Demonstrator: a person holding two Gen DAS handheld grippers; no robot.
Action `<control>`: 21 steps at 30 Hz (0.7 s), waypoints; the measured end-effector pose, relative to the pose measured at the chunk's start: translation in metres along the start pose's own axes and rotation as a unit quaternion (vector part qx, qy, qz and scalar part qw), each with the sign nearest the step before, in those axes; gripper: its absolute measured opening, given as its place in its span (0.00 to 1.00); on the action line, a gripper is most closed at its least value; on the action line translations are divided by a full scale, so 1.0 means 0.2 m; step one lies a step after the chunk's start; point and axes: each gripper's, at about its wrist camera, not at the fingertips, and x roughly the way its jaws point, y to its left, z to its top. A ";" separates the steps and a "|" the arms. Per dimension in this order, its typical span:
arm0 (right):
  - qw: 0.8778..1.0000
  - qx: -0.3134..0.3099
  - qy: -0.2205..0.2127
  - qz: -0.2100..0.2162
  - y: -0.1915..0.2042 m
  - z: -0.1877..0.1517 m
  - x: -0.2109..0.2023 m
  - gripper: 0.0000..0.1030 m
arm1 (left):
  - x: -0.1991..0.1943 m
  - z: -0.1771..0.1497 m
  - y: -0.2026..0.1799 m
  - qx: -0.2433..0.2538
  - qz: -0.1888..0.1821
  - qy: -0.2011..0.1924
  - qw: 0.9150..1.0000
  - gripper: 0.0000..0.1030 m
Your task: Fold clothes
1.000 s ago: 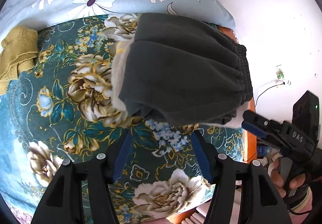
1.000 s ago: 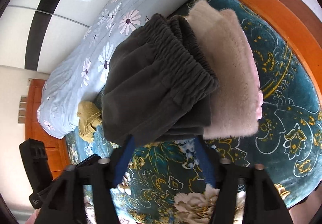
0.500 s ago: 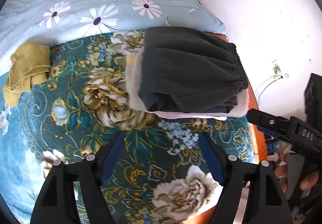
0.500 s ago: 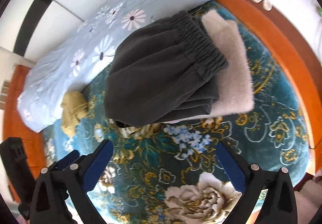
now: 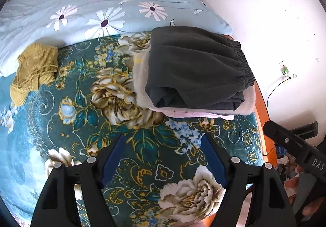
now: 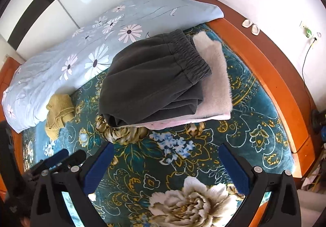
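We see both tools held above the bed, each empty. The left hand-held gripper has its jaws spread, holding nothing; the right hand-held gripper is spread wider and likewise grips nothing. Directly ahead of both, well clear of the fingertips, lies the folded stack: dark grey sweatpants, elastic waistband toward the wall, resting on a fluffy cream garment, with a pink layer at the bottom. We judge that stacking keeps finished items compact and out of the working area of the floral blanket. Ahead and to the left of both grippers, a crumpled mustard knit garment lies against the daisy-print duvet, apart from the stack. We judge it the next item to fold, and the open jaws suit reaching for it.
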 end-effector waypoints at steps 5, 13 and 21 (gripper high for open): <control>0.999 -0.032 0.005 0.024 -0.08 0.03 0.05 1.00 | 0.04 0.02 -0.08 -0.013 0.017 -0.001 1.000 0.75; 0.992 -0.099 0.032 0.072 -0.28 0.10 0.14 1.00 | 0.10 0.06 -0.27 -0.092 0.071 -0.023 0.993 0.75; 0.981 -0.126 0.045 0.138 -0.49 0.19 0.18 1.00 | 0.16 -0.02 -0.44 -0.152 0.108 -0.010 0.982 0.75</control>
